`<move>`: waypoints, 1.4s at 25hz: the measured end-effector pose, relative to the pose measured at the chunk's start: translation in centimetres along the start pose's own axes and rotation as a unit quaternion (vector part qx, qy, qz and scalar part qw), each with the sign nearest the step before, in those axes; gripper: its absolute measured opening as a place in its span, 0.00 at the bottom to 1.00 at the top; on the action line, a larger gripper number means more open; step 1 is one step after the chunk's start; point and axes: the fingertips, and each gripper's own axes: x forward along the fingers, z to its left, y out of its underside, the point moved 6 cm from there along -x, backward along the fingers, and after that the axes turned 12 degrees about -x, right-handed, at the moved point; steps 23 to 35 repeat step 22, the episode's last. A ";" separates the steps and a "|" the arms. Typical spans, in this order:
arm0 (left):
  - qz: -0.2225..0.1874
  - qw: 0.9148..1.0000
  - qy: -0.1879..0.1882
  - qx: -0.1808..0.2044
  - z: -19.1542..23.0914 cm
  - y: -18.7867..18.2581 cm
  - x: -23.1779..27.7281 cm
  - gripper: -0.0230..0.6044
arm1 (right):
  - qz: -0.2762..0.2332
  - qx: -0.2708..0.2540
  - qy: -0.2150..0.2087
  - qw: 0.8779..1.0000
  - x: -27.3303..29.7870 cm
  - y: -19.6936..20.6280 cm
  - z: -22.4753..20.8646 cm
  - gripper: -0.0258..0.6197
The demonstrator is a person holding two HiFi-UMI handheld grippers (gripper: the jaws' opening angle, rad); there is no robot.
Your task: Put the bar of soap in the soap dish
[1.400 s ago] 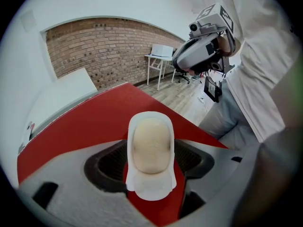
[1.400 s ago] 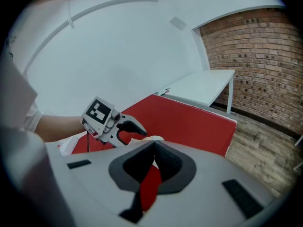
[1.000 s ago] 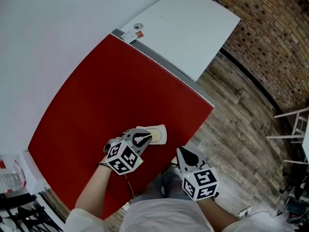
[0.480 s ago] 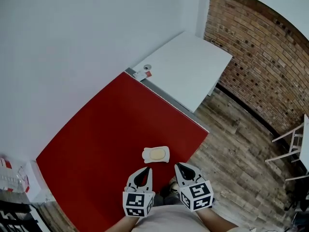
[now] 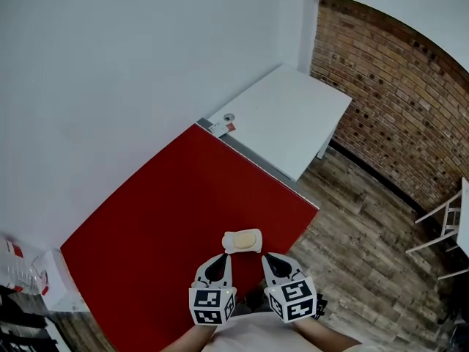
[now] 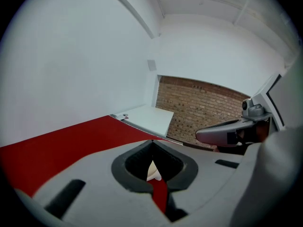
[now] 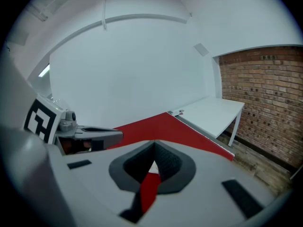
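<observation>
A pale yellow bar of soap [image 5: 242, 237] lies in the white soap dish [image 5: 229, 246] on the red table [image 5: 168, 218], close to its near edge. My left gripper [image 5: 218, 261] hangs shut and empty just short of the dish, to its lower left. My right gripper [image 5: 272, 259] is level with it, to the dish's lower right, jaws together with nothing in them. In the left gripper view a sliver of the white dish [image 6: 153, 172] shows through the gap of the closed left gripper [image 6: 152, 161]. The right gripper [image 7: 154, 164] looks along the red top.
A white table [image 5: 289, 119] butts against the red one's far end, with a small tag and a round fitting [image 5: 223, 124] at the seam. A brick wall [image 5: 396, 101] rises at the right over a wood floor [image 5: 366, 270]. White chair legs [image 5: 447, 226] stand far right.
My left gripper let go at the dish, pulled back toward me and rose, ending beside the right one. The right gripper rose too. The dish with the soap stays on the table.
</observation>
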 end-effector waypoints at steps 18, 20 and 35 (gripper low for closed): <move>0.007 1.000 0.003 -0.001 -0.4 0.3 -0.1 0.05 | 0.008 0.005 -0.013 1.000 -0.4 0.3 0.3 0.04; 0.008 1.000 0.003 -0.001 -0.3 0.4 -0.1 0.05 | 0.008 0.006 -0.015 1.000 -0.4 0.4 0.4 0.04; 0.009 1.000 0.005 -0.002 -0.3 0.6 -0.1 0.05 | 0.007 0.007 -0.018 1.000 -0.4 0.4 0.6 0.04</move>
